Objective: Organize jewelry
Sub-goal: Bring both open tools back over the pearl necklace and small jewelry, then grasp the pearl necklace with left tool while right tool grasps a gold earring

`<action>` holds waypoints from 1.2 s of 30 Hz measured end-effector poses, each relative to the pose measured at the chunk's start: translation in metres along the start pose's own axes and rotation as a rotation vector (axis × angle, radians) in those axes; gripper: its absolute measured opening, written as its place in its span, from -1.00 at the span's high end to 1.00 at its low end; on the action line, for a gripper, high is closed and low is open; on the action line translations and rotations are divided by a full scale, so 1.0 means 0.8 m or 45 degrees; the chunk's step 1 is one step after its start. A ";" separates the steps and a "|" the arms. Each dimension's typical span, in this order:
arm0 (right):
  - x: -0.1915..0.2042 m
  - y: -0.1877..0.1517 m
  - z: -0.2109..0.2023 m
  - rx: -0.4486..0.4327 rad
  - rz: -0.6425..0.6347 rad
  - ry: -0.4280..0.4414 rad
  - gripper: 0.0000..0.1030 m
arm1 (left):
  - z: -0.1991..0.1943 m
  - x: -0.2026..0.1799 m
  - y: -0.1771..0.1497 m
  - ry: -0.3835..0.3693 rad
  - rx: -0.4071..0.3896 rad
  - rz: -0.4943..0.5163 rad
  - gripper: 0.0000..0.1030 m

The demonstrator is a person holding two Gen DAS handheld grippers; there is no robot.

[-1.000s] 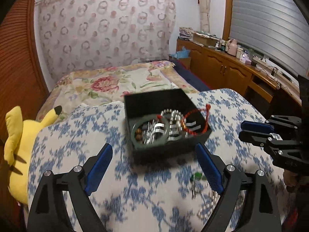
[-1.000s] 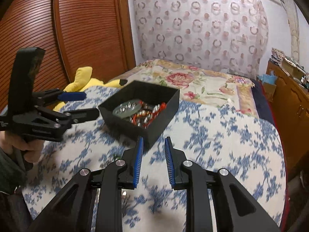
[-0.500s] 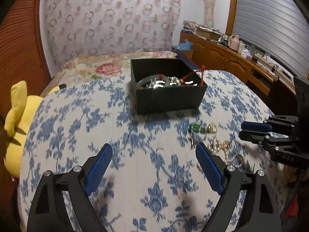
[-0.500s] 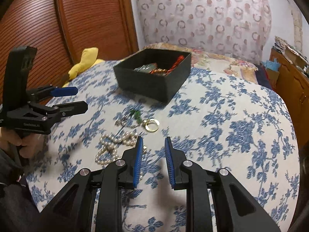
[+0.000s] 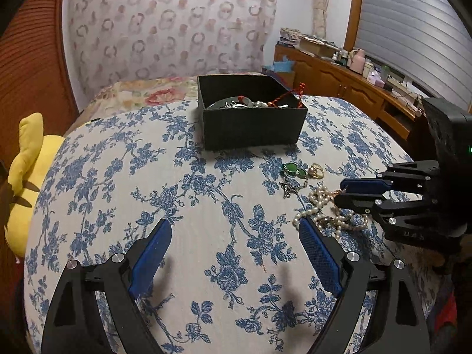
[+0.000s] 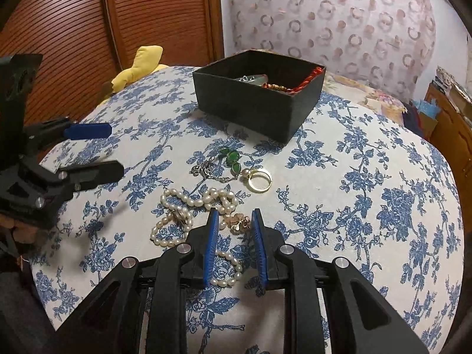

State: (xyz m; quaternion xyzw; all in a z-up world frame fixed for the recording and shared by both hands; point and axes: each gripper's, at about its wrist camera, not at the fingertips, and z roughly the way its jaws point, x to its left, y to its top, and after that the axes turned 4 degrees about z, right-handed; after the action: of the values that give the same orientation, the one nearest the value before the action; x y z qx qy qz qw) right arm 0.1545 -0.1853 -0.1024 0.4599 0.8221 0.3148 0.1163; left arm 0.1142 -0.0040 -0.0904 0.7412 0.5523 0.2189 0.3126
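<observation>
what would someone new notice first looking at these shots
The tangle of pearls on the blue-flowered cloth, right in front of the right gripper, whose fingers are slightly apart. Just beyond lie a gold ring and green stones, then the black box holding a red cord.
</observation>
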 end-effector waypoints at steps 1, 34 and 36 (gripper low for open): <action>-0.001 -0.001 -0.001 0.001 0.005 0.024 0.73 | -0.001 -0.002 -0.001 -0.002 0.000 0.002 -0.64; -0.035 -0.086 -0.073 -0.156 0.191 -0.053 0.80 | 0.033 -0.062 0.017 -0.143 0.096 0.118 0.11; -0.034 -0.085 -0.072 -0.151 0.187 -0.053 0.81 | 0.035 -0.063 0.022 -0.144 0.092 0.130 0.23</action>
State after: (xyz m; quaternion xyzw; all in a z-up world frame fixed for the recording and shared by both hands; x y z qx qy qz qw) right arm 0.0952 -0.2576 -0.1030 0.5178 0.7633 0.3611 0.1370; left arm 0.1303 -0.0618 -0.0970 0.7903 0.5030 0.1723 0.3047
